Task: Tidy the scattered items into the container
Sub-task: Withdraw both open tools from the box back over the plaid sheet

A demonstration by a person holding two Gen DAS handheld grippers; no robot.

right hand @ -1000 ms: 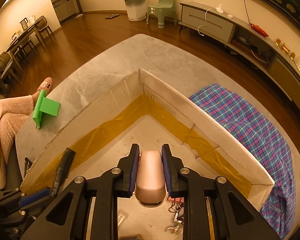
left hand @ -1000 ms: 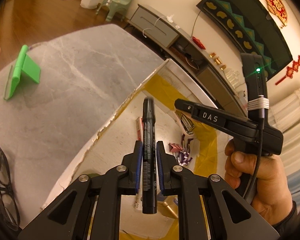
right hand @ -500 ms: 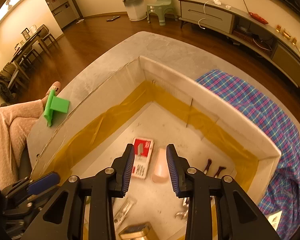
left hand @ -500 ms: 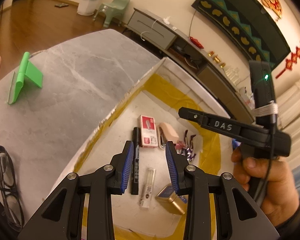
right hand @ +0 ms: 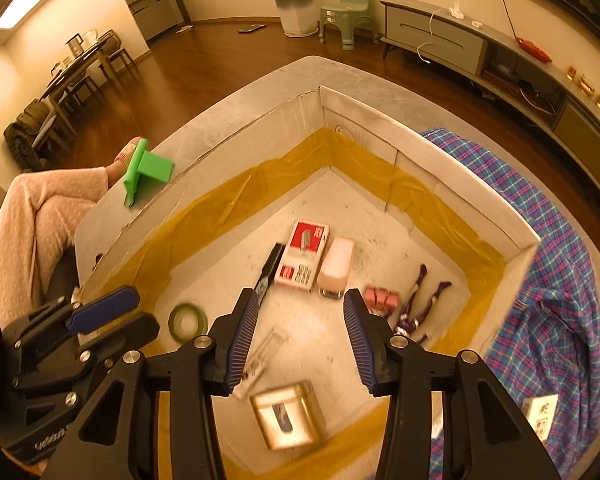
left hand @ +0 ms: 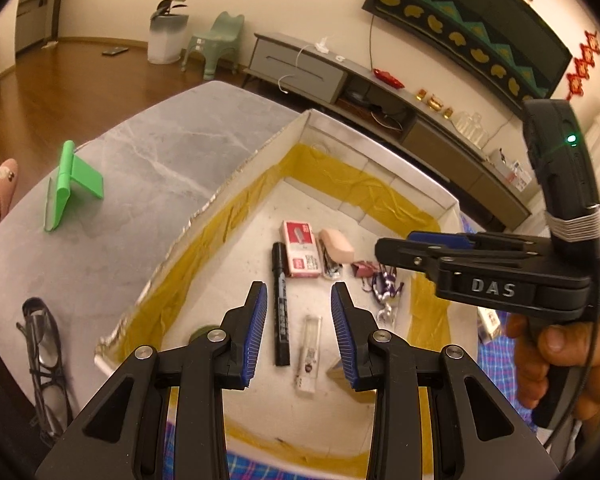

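Both grippers hover over the white box (left hand: 236,184) lined with yellow tape. My left gripper (left hand: 299,300) is open and holds nothing. The black marker (left hand: 281,308) lies flat on the box floor beneath it. My right gripper (right hand: 300,308) has its jaws opening, with nothing between them. The pink stapler (right hand: 336,262) rests on the floor below, beside a red-and-white staple box (right hand: 304,254). Also in the box (right hand: 460,184) are a green tape roll (right hand: 188,322), a gold tin (right hand: 288,416), pink clips (right hand: 382,298) and a purple figure (right hand: 416,308).
On the grey marble table outside the box stand a green holder (left hand: 72,184) and a pair of glasses (left hand: 44,344). A plaid cloth (right hand: 540,280) with a small white carton (right hand: 540,416) lies at the right. A person's leg in pink (right hand: 40,216) is at the left edge.
The left gripper let go of the black marker and the right one let go of the pink stapler. Both items now lie in the box, and both grippers have drawn back.
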